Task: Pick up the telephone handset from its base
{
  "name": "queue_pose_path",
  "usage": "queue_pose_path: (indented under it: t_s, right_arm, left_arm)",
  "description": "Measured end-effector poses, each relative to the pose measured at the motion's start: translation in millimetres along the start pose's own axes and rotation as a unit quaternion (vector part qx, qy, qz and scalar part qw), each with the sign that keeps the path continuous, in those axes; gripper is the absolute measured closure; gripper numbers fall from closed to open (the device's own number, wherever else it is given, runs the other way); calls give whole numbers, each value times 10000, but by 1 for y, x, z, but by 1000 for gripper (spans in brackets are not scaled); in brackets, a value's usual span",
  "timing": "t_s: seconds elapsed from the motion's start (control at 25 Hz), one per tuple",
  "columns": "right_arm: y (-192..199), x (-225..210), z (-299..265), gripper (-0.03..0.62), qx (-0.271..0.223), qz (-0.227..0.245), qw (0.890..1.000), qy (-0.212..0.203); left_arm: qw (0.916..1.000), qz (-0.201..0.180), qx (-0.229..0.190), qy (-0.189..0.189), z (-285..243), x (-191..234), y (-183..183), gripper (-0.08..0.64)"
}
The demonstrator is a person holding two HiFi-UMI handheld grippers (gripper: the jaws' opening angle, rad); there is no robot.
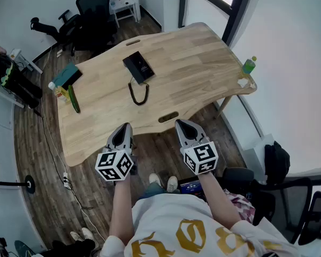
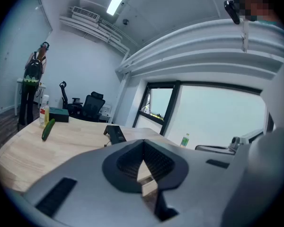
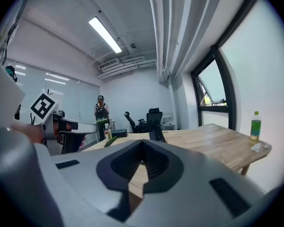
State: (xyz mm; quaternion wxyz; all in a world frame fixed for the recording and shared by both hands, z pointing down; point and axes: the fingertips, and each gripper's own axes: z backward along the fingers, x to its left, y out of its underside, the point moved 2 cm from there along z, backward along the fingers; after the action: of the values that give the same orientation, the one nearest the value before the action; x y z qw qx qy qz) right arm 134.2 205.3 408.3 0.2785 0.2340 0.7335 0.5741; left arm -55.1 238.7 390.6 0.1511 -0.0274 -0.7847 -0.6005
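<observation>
Black corded telephone (image 1: 139, 67), handset (image 1: 134, 65) apparently docked, sits mid light-wood counter (image 1: 203, 63), well beyond left tongs (image 1: 125, 126) & right tongs (image 1: 181, 123), both closed tight & empty at near edge: pre-reach step; next, reach fwd, spread one pair over handset.

Office, black swivel chairs (image 1: 93, 9), large wooden table (image 1: 203, 52), desk telephone (image 1: 138, 67), ceiling strip light (image 3: 106, 34)

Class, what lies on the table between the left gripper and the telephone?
In the head view, only bare table and the coiled black cord of the telephone lie ahead of the left gripper.
</observation>
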Motion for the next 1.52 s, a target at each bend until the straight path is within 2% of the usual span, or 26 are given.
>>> queue_pose_path:
  t_s: [0.24, 0.4, 0.84, 1.16, 1.52]
  right_arm:
    - [2, 6, 8, 588, 44, 31, 10000, -37]
    - [4, 7, 12, 588, 84, -129, 9997, -166]
    - [6, -6, 14, 588, -12, -206, 9998, -60]
    - [0, -41, -33, 588, 63, -256, 9997, 26]
    - [-20, -91, -133, 588, 284, -199, 9993, 156]
  left_arm:
    - [9999, 77, -24, 106, 7, -5, 2, 554]
    - [9997, 121, -49, 219, 7, -11, 1, 554]
    - [9995, 258, -135, 126, 0, -6, -3, 554]
    - [9991, 356, -89, 209, -59, 9, -15, 554]
    - [9981, 529, 9, 315, -164, 61, -42, 554]
